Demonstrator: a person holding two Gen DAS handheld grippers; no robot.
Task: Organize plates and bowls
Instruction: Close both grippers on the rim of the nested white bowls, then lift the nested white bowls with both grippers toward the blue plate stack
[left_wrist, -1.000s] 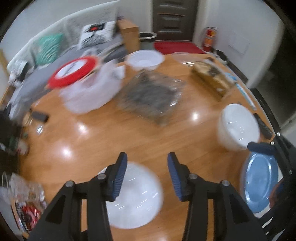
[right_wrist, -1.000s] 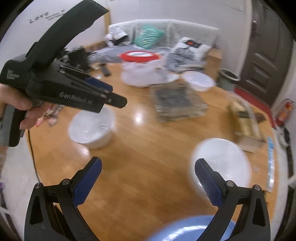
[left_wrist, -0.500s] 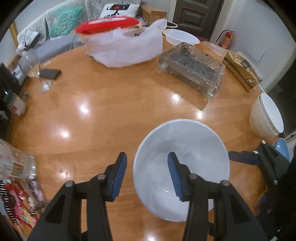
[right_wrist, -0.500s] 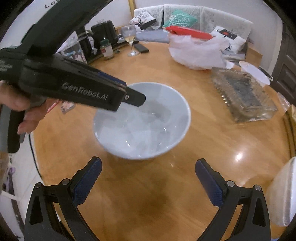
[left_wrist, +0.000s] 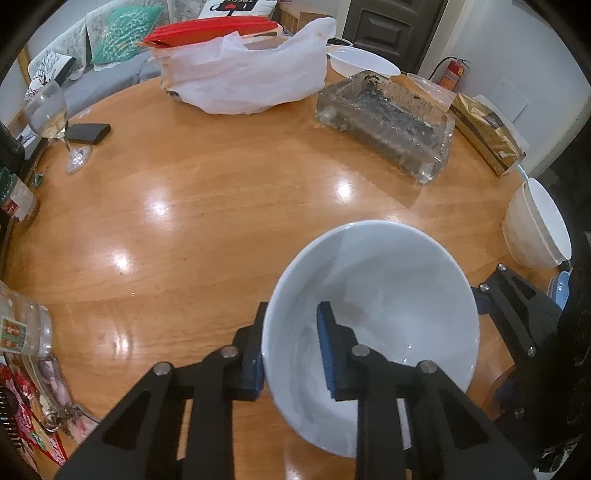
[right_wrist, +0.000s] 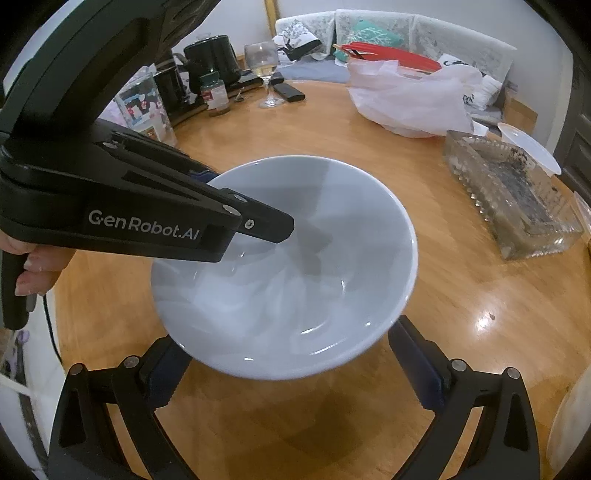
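Ahead of the left tongs (left_wrist: 291, 354) we note a white plastic bag (left_wrist: 251, 79) with a red lid (left_wrist: 210, 29) on top, a glass tray (left_wrist: 384, 118) of dark matter to its right, and a gold packet (left_wrist: 487, 133) beyond that. A wine glass (left_wrist: 50, 118) and a dark case (left_wrist: 88, 133) stand far left of these tongs. To their right, at the counter (left_wrist: 221, 206) edge, a second white bowl (left_wrist: 535, 229) leans on its side, with a blue plate (left_wrist: 559, 291) partly hidden behind the right tongs' frame.

The white bowl (left_wrist: 373, 314) sits directly at the left tongs. Their jaws are narrow and closing: one pad lies outside the near wall, the other inside, with the rim between them. We cannot tell whether both pads press yet.

The right tongs (right_wrist: 295, 373) stand wide, one pad at each side of the bowl's lower flank. Contact we cannot confirm.

Only the right view shows the hand (right_wrist: 33, 266) on the left tongs' grip, a black kettle (right_wrist: 212, 61) and a small jar (right_wrist: 216, 94). Only the left view shows the leaning bowl clearly, the door and the fire extinguisher (left_wrist: 452, 72).
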